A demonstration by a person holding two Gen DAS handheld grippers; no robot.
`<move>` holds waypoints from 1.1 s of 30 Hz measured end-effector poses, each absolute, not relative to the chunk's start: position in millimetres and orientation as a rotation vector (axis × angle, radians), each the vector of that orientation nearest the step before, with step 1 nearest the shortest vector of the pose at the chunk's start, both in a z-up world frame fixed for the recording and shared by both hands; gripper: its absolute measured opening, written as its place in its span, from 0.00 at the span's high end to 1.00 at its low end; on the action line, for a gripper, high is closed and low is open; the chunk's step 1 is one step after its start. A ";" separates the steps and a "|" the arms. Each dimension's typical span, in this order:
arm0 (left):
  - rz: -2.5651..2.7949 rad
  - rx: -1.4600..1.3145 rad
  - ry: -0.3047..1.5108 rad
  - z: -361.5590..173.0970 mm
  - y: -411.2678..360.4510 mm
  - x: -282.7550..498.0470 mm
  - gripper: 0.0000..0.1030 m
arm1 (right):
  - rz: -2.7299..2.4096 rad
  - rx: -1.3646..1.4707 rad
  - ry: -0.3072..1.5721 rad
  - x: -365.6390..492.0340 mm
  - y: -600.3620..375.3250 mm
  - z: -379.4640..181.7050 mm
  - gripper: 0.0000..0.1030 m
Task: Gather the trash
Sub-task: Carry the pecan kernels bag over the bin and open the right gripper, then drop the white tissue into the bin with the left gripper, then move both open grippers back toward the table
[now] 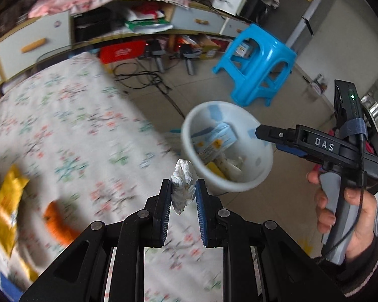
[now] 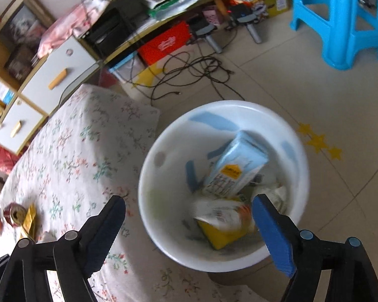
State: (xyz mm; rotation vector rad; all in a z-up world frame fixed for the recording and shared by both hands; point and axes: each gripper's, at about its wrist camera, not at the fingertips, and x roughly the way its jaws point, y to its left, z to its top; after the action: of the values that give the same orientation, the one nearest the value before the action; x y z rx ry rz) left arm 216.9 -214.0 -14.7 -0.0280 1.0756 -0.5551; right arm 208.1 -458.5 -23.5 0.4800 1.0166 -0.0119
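Note:
My left gripper (image 1: 183,188) is shut on a crumpled white tissue (image 1: 182,185) and holds it over the table edge, just left of the white trash bin (image 1: 264,171). The bin holds a light blue carton (image 1: 220,136), a yellow wrapper and papers. In the right wrist view my right gripper (image 2: 189,216) is open wide and empty above the bin (image 2: 299,176), where the blue carton (image 2: 236,166) and yellow wrapper (image 2: 221,234) lie. The right gripper also shows in the left wrist view (image 1: 267,136) at the bin's right rim.
A floral tablecloth (image 1: 70,125) covers the table. On it lie a yellow packet (image 1: 7,209), an orange item (image 1: 58,221) and a red can (image 2: 14,214). A blue plastic stool (image 1: 257,63) and loose cables (image 2: 194,73) are on the floor beyond.

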 end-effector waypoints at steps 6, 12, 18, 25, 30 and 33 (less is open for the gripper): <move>-0.600 -0.009 1.113 -27.0 -257.3 235.1 0.80 | -0.110 0.514 1.061 196.6 -493.1 -28.1 0.15; -0.609 -0.024 1.126 -33.7 -288.9 250.2 0.79 | -0.157 0.537 1.069 182.2 -519.6 -29.7 0.14; -0.593 -0.078 1.108 -29.8 -297.2 265.6 0.24 | -0.170 0.563 1.053 180.0 -525.9 -25.0 0.14; -0.550 -0.085 1.091 -12.0 -267.2 254.4 0.15 | -0.150 0.527 1.050 183.7 -513.9 -20.4 0.14; -0.495 -0.069 1.085 2.3 -222.5 237.4 0.12 | -0.124 0.517 1.044 185.4 -498.5 -13.7 0.14; -0.472 -0.084 1.091 7.6 -194.7 226.7 0.09 | -0.101 0.489 1.035 186.0 -482.9 -6.8 0.14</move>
State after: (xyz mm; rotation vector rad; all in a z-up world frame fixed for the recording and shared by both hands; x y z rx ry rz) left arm 226.7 -194.7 7.6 -0.0843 1.0914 -0.4721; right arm 186.0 -482.9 -6.8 0.4889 1.0353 -0.1005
